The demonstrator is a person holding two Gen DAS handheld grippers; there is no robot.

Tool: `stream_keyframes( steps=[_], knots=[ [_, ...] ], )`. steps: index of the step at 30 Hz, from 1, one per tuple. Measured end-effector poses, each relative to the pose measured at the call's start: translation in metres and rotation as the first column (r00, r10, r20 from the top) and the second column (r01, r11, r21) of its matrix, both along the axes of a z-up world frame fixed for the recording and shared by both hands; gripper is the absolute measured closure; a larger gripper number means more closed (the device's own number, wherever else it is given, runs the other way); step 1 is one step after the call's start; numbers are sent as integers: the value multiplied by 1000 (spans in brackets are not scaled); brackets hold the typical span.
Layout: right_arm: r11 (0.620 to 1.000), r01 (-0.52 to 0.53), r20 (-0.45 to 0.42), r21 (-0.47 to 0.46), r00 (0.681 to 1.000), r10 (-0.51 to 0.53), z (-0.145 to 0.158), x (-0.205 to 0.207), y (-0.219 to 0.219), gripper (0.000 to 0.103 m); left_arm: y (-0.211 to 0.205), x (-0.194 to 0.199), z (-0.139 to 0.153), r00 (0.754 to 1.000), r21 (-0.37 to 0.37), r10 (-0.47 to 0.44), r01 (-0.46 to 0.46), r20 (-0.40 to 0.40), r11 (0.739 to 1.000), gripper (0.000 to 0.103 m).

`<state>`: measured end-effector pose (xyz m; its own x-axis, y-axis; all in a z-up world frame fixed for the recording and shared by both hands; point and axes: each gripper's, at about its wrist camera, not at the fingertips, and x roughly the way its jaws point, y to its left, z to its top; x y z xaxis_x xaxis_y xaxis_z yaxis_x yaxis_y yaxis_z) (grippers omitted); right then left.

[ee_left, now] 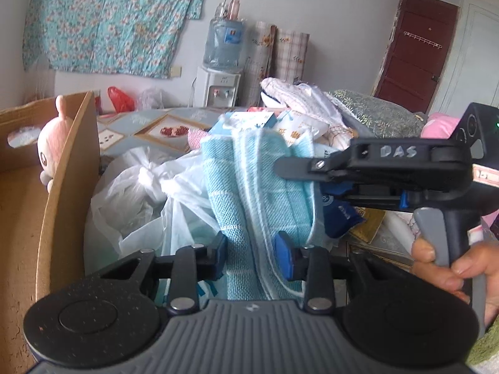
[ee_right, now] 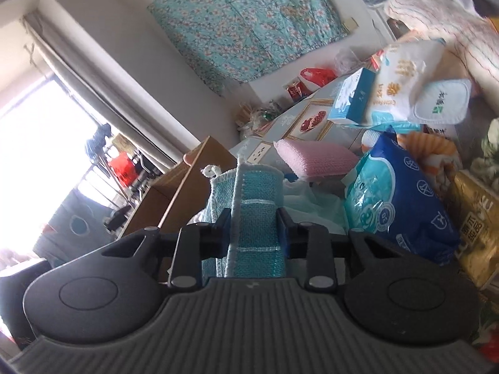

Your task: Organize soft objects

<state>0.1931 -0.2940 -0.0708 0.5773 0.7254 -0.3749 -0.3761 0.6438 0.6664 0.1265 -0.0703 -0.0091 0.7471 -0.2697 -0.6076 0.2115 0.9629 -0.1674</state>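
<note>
A light blue knitted towel [ee_left: 259, 187] hangs between both grippers. My left gripper [ee_left: 252, 249] is shut on its lower part. My right gripper [ee_left: 299, 171] comes in from the right in the left wrist view and is shut on the towel's upper right edge. In the right wrist view the same towel [ee_right: 255, 212] is clamped between the right gripper's [ee_right: 254, 233] blue pads. A cardboard box [ee_left: 65, 187] stands at the left with a pink plush toy [ee_left: 50, 149] inside it.
White plastic bags [ee_left: 137, 193] lie under the towel. A pile with a white cloth [ee_left: 299, 99], a pink sponge [ee_right: 315, 159], a blue wipes pack [ee_right: 402, 202], a tissue box [ee_right: 352, 99] and a gold packet [ee_right: 477, 237] lies to the right. A water dispenser [ee_left: 221, 62] stands behind.
</note>
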Motion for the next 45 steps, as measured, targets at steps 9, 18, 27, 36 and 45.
stream_keyframes(
  steps=[9,18,27,36,45],
  knots=[
    [997,18,113,-78,994,-9,31,-31,10,92,-6,-22,15,994,28,-16,14,111,1000,87],
    [995,-73,199,-64,976,84,92,-57,43,92,16,-59,64,973,25,23,-30,230,999,89],
    [956,-293,140,-28,945,294,138,-12,158,92,98,-60,120,960,99,143,-170,240,980,89],
    [921,-371,-147,-119,924,353,105,82,308,92,181,54,102,964,266,265,-249,-24,931,89],
    [914,-317,-276,-251,929,247,51,154,379,90,248,155,53,911,279,313,-237,-268,931,89]
  ],
)
